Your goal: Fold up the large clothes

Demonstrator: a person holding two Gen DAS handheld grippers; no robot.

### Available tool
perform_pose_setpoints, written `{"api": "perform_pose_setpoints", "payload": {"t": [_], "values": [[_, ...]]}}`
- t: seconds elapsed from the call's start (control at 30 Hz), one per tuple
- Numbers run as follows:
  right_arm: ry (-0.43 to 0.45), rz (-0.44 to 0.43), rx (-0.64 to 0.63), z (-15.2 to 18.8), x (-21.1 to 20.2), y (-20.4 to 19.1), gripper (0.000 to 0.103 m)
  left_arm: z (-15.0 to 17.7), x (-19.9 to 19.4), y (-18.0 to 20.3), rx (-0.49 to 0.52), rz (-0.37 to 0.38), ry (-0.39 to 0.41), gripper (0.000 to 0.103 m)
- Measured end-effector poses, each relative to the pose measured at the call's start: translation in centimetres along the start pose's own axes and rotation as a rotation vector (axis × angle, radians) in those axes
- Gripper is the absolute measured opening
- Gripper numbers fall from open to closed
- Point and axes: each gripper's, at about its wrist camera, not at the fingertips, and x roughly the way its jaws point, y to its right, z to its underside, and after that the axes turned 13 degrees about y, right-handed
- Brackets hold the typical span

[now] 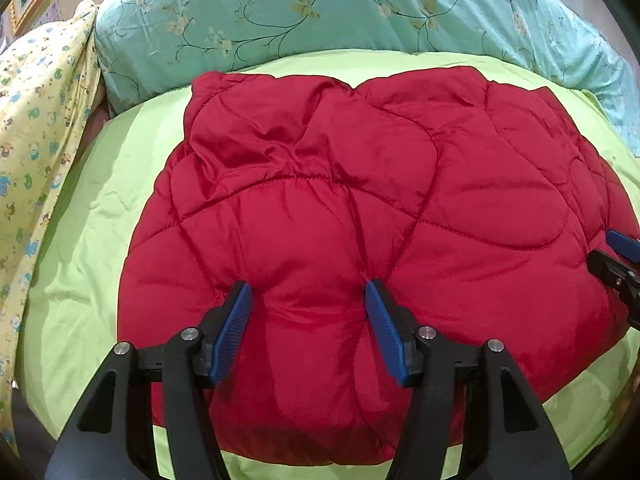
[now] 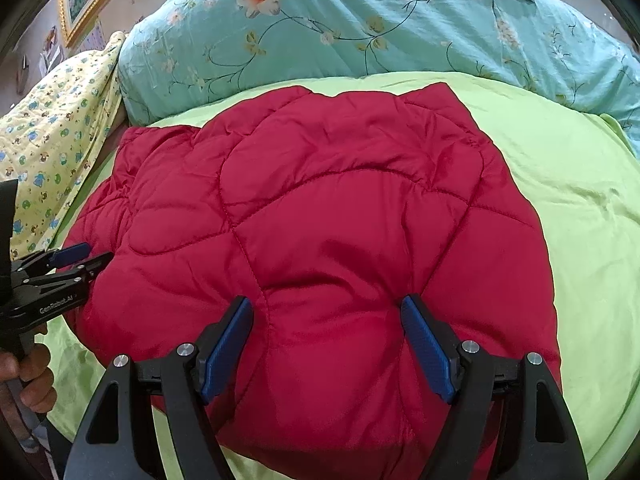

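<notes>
I have the red quilted jacket (image 1: pixel 360 208) lying folded and puffy on the lime-green sheet (image 1: pixel 92 216) of the bed, its near edge bulging toward me. My left gripper (image 1: pixel 308 304) rests on that near edge with its fingers spread, padding swelling up between them; whether the blue pads (image 1: pixel 234 332) actually press the cloth I cannot tell. My right gripper (image 2: pixel 328 320) sits further along the same edge, its fingers spread wider, again straddling a bulge. The green sheet shows open room on both sides of the jacket and a thin strip in front. Behind it the teal flowered quilt (image 2: pixel 360 40) rises like a wall, and a yellow printed cloth (image 1: pixel 36 128) crowds the left side. A hand (image 2: pixel 28 376) grips the left handle, cut off at the right view's edge. The jacket's underside and sleeves are hidden.
</notes>
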Motion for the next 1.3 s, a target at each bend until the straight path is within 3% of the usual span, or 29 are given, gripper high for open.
{"api": "perform_pose_setpoints", "payload": {"t": [0.2, 0.83, 1.07, 1.13, 1.23, 1.3], "values": [[0.012, 0.0, 0.001, -0.7, -2.5, -0.7, 0.078, 0.1, 0.0, 0.1, 0.0, -0.003, 0.002, 0.059], [-0.001, 0.02, -0.013, 0.5, -0.8, -0.2, 0.08, 0.8, -1.9, -0.6, -0.046, 0.026, 0.005, 0.059], [0.069, 0.01, -0.042, -0.5, -4.3, -1.2, 0.079, 0.8, -2.9, -1.7, -0.083, 0.033, 0.004, 0.059], [0.067, 0.012, -0.047, -0.7, -4.1, -1.4, 0.08, 0.9, -2.7, -1.7, -0.087, 0.037, -0.002, 0.06], [-0.006, 0.035, -0.038, 0.1, -1.4, -0.5, 0.08, 1.2, -2.1, -1.3, -0.064, 0.024, 0.002, 0.063], [0.003, 0.03, -0.038, 0.8, -0.5, -0.1, 0.081, 1.4, -1.7, -1.2, -0.062, 0.026, 0.005, 0.065]]}}
